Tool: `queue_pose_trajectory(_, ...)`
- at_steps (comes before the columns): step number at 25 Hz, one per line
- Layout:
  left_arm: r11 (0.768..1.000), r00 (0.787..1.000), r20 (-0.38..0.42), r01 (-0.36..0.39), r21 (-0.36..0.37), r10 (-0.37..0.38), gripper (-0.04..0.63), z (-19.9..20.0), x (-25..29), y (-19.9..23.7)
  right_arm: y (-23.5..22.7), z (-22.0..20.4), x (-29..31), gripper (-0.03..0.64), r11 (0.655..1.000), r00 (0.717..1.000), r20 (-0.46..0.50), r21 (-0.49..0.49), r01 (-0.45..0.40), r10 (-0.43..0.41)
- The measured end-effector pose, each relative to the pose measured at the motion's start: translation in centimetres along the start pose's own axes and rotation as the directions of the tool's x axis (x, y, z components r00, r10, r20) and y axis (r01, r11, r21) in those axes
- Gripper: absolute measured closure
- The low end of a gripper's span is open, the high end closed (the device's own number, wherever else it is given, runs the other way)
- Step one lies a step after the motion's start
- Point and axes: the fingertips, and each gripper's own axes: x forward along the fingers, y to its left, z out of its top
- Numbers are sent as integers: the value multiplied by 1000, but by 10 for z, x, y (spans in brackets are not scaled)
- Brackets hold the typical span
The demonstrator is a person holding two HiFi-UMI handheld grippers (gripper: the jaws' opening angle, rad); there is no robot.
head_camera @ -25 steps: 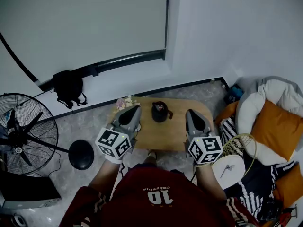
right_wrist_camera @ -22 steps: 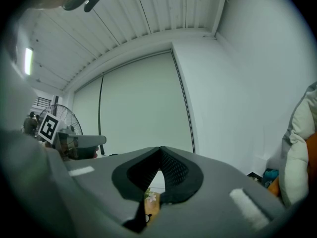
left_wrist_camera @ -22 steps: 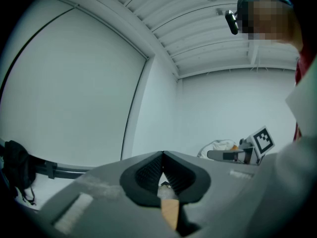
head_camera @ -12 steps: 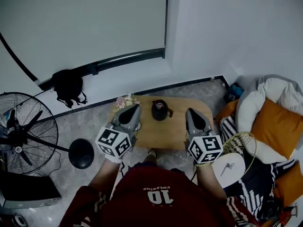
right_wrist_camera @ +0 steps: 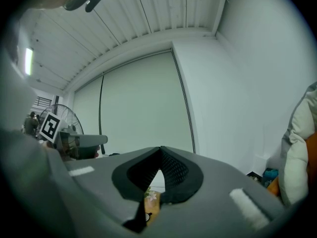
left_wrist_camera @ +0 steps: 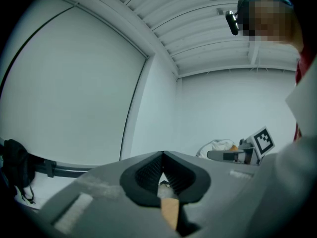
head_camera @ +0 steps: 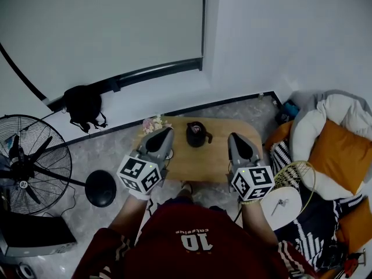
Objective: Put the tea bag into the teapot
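A dark teapot (head_camera: pixel 196 135) stands near the far edge of a small wooden table (head_camera: pixel 197 161) in the head view. My left gripper (head_camera: pixel 164 133) hovers over the table's left side, its jaws shut and empty. My right gripper (head_camera: pixel 234 139) hovers over the table's right side, also shut with nothing in it. Both point away from me and slightly upward, so the gripper views show mostly wall and ceiling. The left gripper (left_wrist_camera: pixel 162 155) and right gripper (right_wrist_camera: pixel 160 150) each show tips touching. I cannot make out a tea bag in any view.
A small bunch of flowers (head_camera: pixel 153 124) sits at the table's far left corner. A standing fan (head_camera: pixel 26 161) is to the left, a black bag (head_camera: pixel 84 106) by the wall, cushions (head_camera: pixel 334 150) and a round white stool (head_camera: pixel 281 205) to the right.
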Motion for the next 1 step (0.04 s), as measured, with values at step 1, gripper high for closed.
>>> queue_pose_trajectory(1, 1000, 1000, -1, 1, 0, -1, 594, 1, 1, -1, -2, 1, 0, 627, 1000, 1000, 1, 2, 0, 0)
